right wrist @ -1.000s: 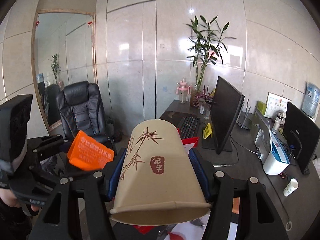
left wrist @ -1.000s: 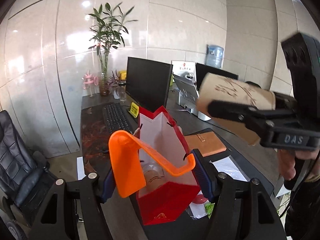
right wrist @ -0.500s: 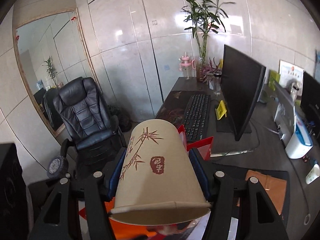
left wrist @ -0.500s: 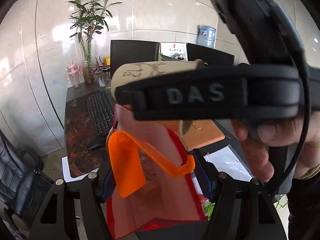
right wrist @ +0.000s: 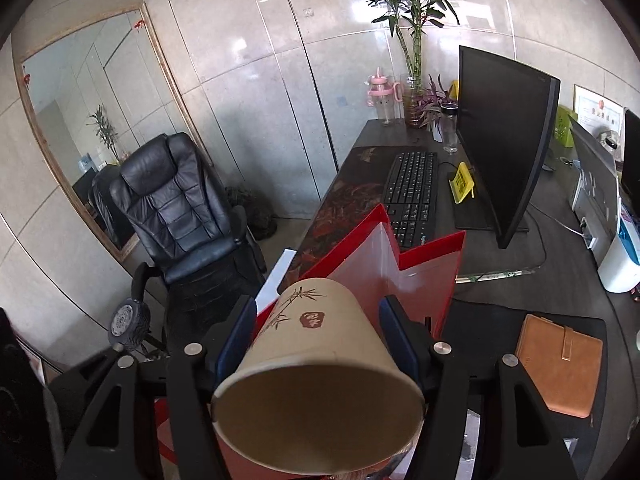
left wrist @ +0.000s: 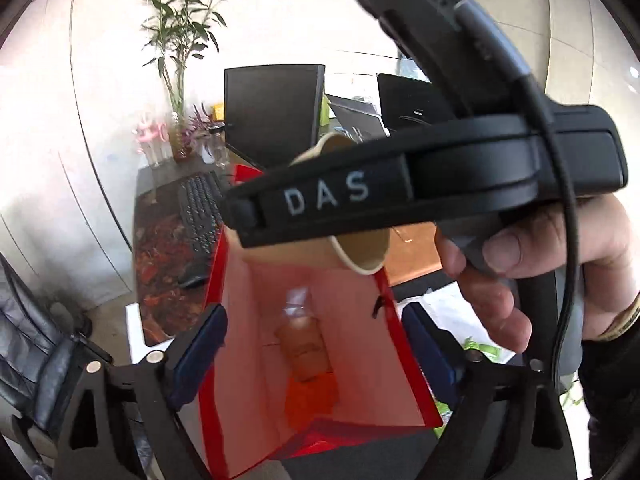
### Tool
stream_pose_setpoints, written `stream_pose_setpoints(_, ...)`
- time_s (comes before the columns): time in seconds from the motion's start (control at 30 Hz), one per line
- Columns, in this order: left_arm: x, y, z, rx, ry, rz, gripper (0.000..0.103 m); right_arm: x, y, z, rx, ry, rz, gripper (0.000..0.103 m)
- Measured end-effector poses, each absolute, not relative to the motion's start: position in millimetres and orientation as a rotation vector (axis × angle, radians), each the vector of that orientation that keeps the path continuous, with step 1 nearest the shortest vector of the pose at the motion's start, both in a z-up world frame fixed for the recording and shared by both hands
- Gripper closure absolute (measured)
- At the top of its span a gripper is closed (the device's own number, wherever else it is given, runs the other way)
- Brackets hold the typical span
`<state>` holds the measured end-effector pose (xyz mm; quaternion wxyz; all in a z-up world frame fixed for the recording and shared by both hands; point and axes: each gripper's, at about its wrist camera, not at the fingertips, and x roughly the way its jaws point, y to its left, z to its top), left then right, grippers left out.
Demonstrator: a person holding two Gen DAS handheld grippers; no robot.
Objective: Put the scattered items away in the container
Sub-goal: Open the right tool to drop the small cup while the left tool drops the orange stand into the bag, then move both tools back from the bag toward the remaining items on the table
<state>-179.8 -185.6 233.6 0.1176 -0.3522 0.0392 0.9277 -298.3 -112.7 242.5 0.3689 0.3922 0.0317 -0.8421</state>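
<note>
A red paper bag (left wrist: 224,360) stands open on the dark desk; it also shows in the right wrist view (right wrist: 424,264). Inside it lie a small bottle (left wrist: 304,344) and an orange plastic piece (left wrist: 308,400). My left gripper (left wrist: 316,344) is open and empty, its fingers on either side of the bag's mouth. My right gripper (right wrist: 318,336) is shut on a tan paper cup (right wrist: 320,368) with a bamboo print, held tilted just above the bag's opening. In the left wrist view the cup (left wrist: 360,248) shows behind the right gripper's black body (left wrist: 400,184).
A keyboard (right wrist: 412,196), monitor (right wrist: 504,140), yellow card (right wrist: 462,182), brown notebook (right wrist: 560,364) and white device (right wrist: 624,264) are on the desk. A vase with bamboo (right wrist: 412,60) stands at the far end. A black office chair (right wrist: 176,208) is to the left.
My left gripper has opened and the orange piece has dropped into the bag. My right gripper has carried the cup over the bag's mouth and tilted it.
</note>
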Motion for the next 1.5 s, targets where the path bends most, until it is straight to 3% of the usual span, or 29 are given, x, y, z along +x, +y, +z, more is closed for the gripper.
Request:
stream_pose_setpoints(0.17,-174.4,-188.7,230.5,-1.022,0.108,2.719,0.008,-301.5,-114.1,237.7,1.041,0.135,-2.167,0.02)
stream_pose_setpoints(0.63,-186.1,-197.4,236.3,-0.985,0.104,2.759,0.006,-288.0,-98.7,254.7,0.984,0.127,-2.226,0.018)
stream_pose_setpoints(1.03,-154.2,-194.0,267.0,-0.874,0.075,2.857,0.004,-253.4,-78.4,270.8,0.889,0.105,-2.296,0.013)
stream_pose_setpoints(1.5,-100.2,-192.8,256.7,-0.903,0.021,2.872,0.004,-190.9,-46.4,262.4,0.792,0.065,-2.338,0.006)
